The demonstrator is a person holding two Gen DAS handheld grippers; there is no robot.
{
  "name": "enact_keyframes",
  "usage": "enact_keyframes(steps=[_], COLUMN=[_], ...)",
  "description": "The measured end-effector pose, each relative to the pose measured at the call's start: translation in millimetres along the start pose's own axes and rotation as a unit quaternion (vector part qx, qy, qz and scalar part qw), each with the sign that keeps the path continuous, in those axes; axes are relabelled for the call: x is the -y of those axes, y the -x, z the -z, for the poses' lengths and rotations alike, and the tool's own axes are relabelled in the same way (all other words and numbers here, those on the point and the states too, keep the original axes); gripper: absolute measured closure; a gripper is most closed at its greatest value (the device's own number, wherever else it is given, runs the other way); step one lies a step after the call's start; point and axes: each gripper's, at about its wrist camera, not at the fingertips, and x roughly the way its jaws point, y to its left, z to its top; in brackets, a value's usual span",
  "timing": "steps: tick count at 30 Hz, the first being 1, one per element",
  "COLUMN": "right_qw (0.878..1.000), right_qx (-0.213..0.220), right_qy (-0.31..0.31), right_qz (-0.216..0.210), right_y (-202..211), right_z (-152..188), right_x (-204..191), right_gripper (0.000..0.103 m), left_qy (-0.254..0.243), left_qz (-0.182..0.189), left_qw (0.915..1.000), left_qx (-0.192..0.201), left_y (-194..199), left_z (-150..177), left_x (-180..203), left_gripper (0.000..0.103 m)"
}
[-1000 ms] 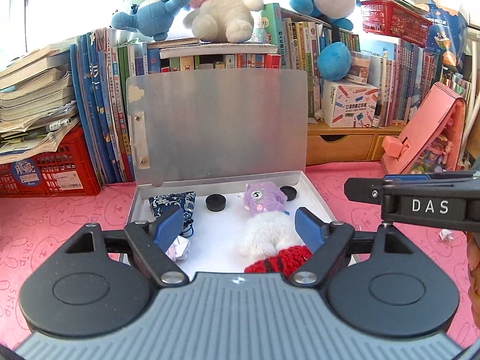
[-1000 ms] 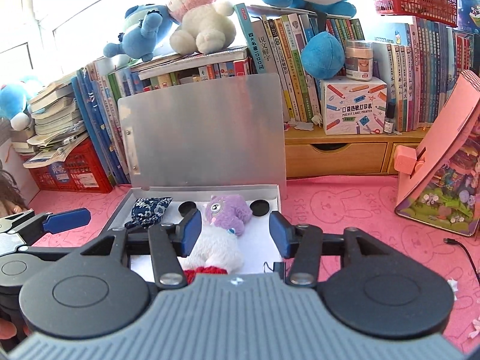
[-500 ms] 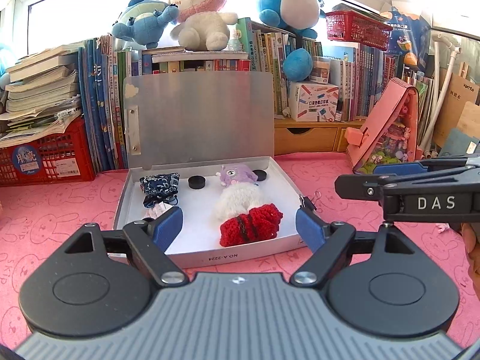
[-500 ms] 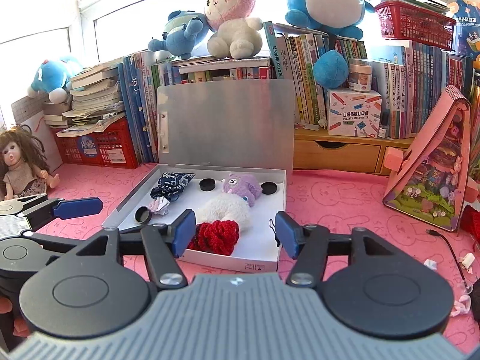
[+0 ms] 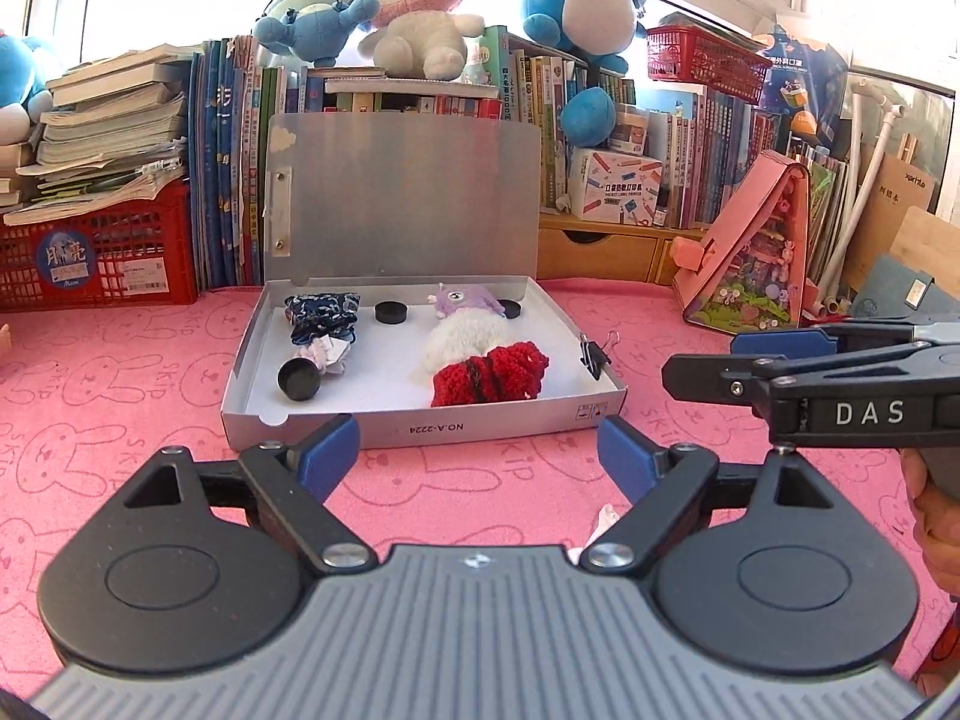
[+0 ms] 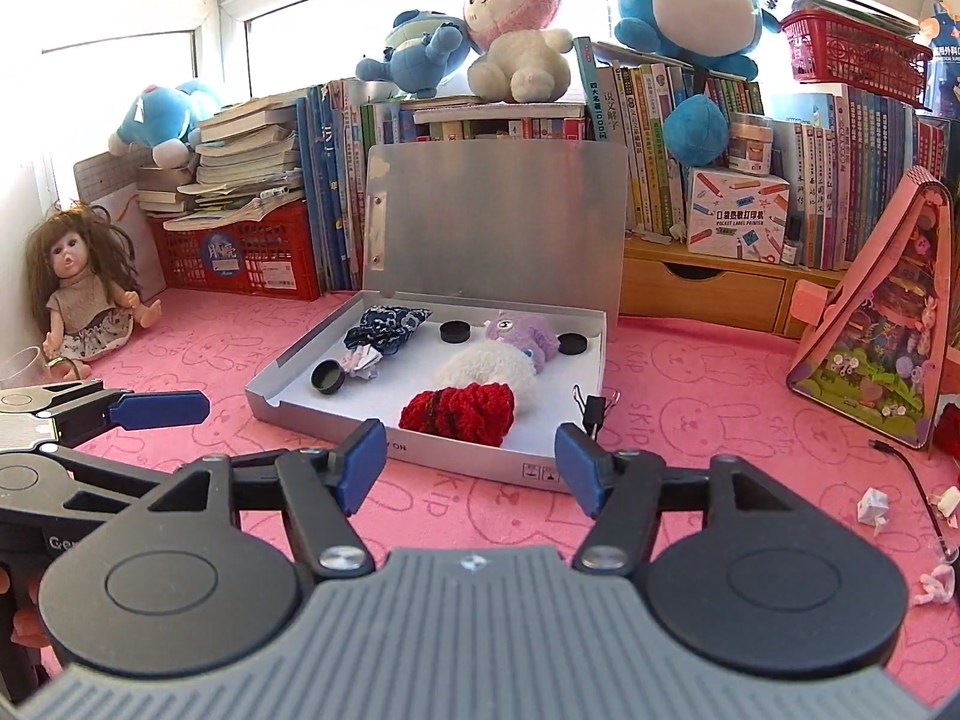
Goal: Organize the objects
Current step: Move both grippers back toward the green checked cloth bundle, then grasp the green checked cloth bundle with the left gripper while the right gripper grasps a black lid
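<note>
Left gripper (image 5: pixel 479 456) spread wide with nothing between the blue fingers (image 5: pixel 329 450), hovering over the pink bunny-print table (image 5: pixel 120 384). Right gripper (image 6: pixel 470 465) likewise parted and empty, with its side profile crossing the left view at the right edge. Just ahead of both pairs of fingers, a shallow silver box (image 5: pixel 420 423) with lid (image 5: pixel 408 192) standing upright behind it. Inside, closest to the fingers, a red knitted piece (image 5: pixel 489 373) touching a white fluffy plush with a purple head (image 5: pixel 459 324); toward the left, a black cap (image 5: pixel 298 379) tilted on edge beside a crumpled paper scrap (image 5: pixel 327 353) and a dark blue patterned pouch (image 5: pixel 321 315). Two flat black discs (image 5: pixel 391 313) near the far wall. Black binder clip (image 5: pixel 594 351) at the box's right rim. Farther right, a pink triangular case (image 5: pixel 756 258). In the right view, a doll (image 6: pixel 78 294) seated far left and paper scraps (image 6: pixel 873 507) off right of the fingers. Beyond, a red crate (image 5: pixel 96 252), rows of books (image 5: pixel 234 156), and plush toys (image 5: pixel 414 12) on top.
</note>
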Motion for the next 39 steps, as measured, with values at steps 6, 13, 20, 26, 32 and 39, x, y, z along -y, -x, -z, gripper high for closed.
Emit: enact_keyframes(steps=[6, 13, 20, 26, 32, 39], right_qw=[1.000, 0.999, 0.996, 0.990, 0.984, 0.983], right_qx=[-0.001, -0.012, -0.037, -0.054, -0.063, -0.065], right_qy=[-0.005, 0.005, 0.030, 0.056, 0.080, 0.117], right_qz=[-0.028, -0.050, -0.076, -0.119, -0.147, -0.127], right_y=[7, 12, 20, 27, 29, 30], right_z=[25, 58, 97, 120, 132, 141], right_x=[2, 0, -8, -22, -40, -56], right_gripper=[0.026, 0.024, 0.024, 0.024, 0.026, 0.054], left_qy=[0.000, 0.005, -0.020, -0.024, -0.028, -0.032], left_qz=[-0.012, -0.011, 0.001, 0.022, 0.035, 0.033], left_qw=[0.9999, 0.9998, 0.9997, 0.9992, 0.9985, 0.9982], left_qx=[-0.004, -0.013, -0.013, -0.021, -0.032, -0.037], left_y=[12, 31, 47, 47, 38, 25], left_z=[26, 58, 83, 89, 91, 92], left_x=[-5, -10, 0, 9, 17, 22], left_gripper=[0.013, 0.013, 0.014, 0.021, 0.037, 0.040])
